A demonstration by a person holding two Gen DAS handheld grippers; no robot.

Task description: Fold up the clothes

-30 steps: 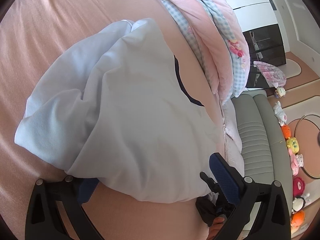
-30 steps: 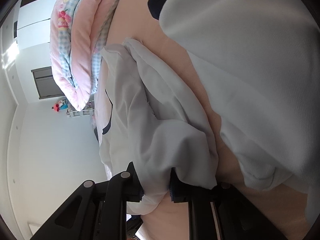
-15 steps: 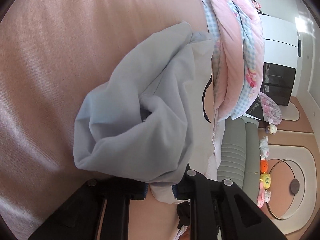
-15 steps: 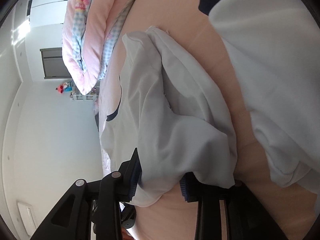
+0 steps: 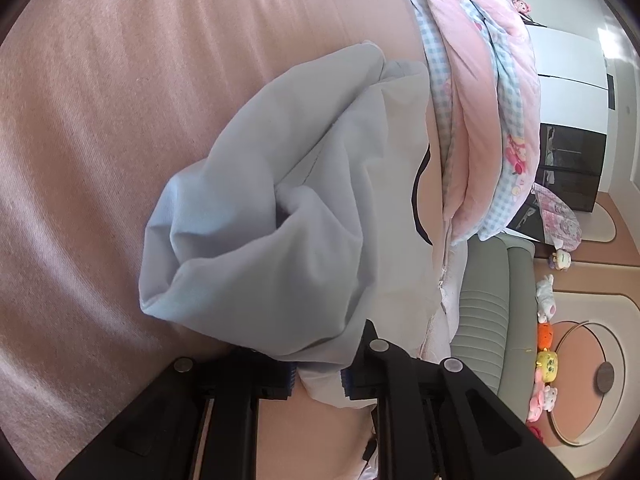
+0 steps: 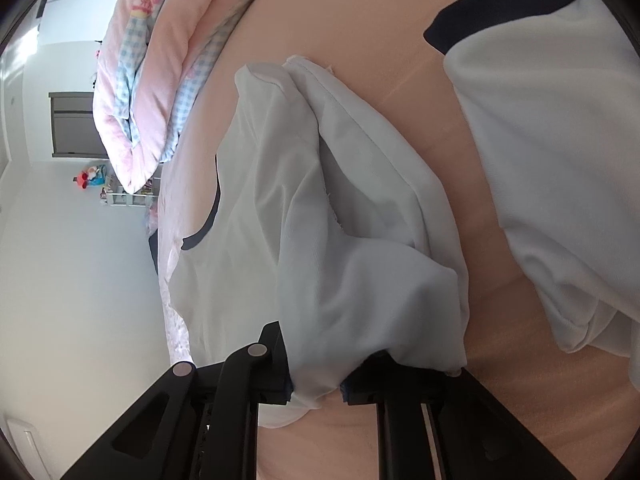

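The left gripper (image 5: 318, 376) was closing its jaws on a bunch of the pale shirt (image 5: 280, 220). The right gripper (image 6: 316, 386) was closing too, w/ more of the same shirt between its jaws. The shirt sat bunched on the pink bed (image 5: 120, 120), near the rolled blanket (image 5: 480, 100). Both ends were prob. grabbed so it could be lifted & spread flat before folding.

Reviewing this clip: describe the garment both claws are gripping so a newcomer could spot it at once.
Start at the pink bed sheet, beside the rolled pink-and-blue checked quilt. The bunched pale blue-white garment lies there, pinched at its near edge by the left claw and the right claw. Its thin dark curved trim and crumpled heap distinguish it from the flatter white garment with a broad navy band.
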